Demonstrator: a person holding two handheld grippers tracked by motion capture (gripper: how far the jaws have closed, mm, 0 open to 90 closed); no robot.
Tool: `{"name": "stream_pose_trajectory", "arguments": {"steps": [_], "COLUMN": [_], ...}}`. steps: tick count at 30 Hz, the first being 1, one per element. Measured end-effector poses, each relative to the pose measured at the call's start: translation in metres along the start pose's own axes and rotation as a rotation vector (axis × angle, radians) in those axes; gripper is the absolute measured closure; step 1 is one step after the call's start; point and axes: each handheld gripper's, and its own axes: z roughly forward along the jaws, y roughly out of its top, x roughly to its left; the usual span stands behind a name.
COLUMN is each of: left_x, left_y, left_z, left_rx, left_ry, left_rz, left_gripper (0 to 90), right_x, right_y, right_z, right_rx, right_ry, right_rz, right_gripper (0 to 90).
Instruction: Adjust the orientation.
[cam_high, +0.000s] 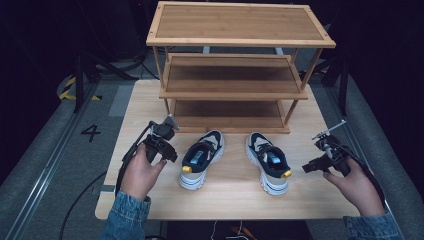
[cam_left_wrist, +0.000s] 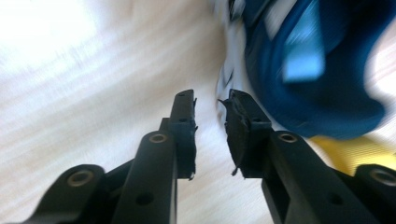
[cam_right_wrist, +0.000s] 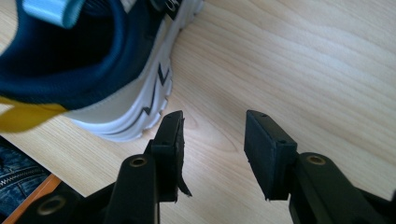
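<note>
Table (cam_high: 150, 100): wooden | left shoe (cam_high: 201, 159), right shoe (cam_high: 268, 161): toes toward rack (cam_high: 235, 70), heels toward person | left gripper (cam_high: 167, 155), right gripper (cam_high: 309, 169): jaws apart, empty

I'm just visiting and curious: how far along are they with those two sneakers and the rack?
Barely started. Both navy-and-white sneakers, the left one and the right one, stand on the light wooden table, and the three-tier wooden rack holds nothing. In hand: the left gripper and right gripper are beside the heels, jaws open. Gripping and whatever follows remain.

We see two navy-and-cream sneakers (cam_high: 201, 158) with white soles, yellow heel tabs, pale blue insoles, beside our black left claw (cam_high: 165, 152).
</note>
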Motion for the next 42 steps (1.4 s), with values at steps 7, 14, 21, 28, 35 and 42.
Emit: {"name": "stream_pose_trajectory", "arguments": {"steps": [7, 14, 21, 28, 35, 42], "left_x": [-0.016, -0.034, -0.062, -0.071, -0.079, -0.097], "left_y": [-0.001, 0.003, 0.012, 0.011, 0.008, 0.010], "left_z": [0.008, 0.014, 0.022, 0.009, -0.013, -0.029], "left_rx": [0.017, 0.034, 0.056, 0.042, -0.033, -0.111], "left_ry": [-0.017, -0.042, -0.075, 0.025, 0.040, -0.017], "left_rz": [0.052, 0.116, 0.193, 0.266, 0.324, 0.343], "left_gripper": [78.2, 75.9, 70.5, 55.2, 50.0, 41.1], "right_x": [0.002, 0.001, -0.001, -0.005, -0.006, -0.009], "right_y": [0.007, 0.006, 0.001, -0.004, -0.008, -0.013], "right_z": [0.001, -0.002, -0.003, -0.006, -0.005, -0.006], "right_rx": [-0.002, -0.008, -0.011, -0.016, -0.013, -0.012], "right_ry": [0.005, 0.000, -0.002, -0.002, -0.003, -0.004], "right_rz": [-0.015, -0.012, 0.001, 0.015, 0.023, 0.038], "right_gripper": [57.9, 57.8, 57.6, 57.4, 56.9, 56.4]}}
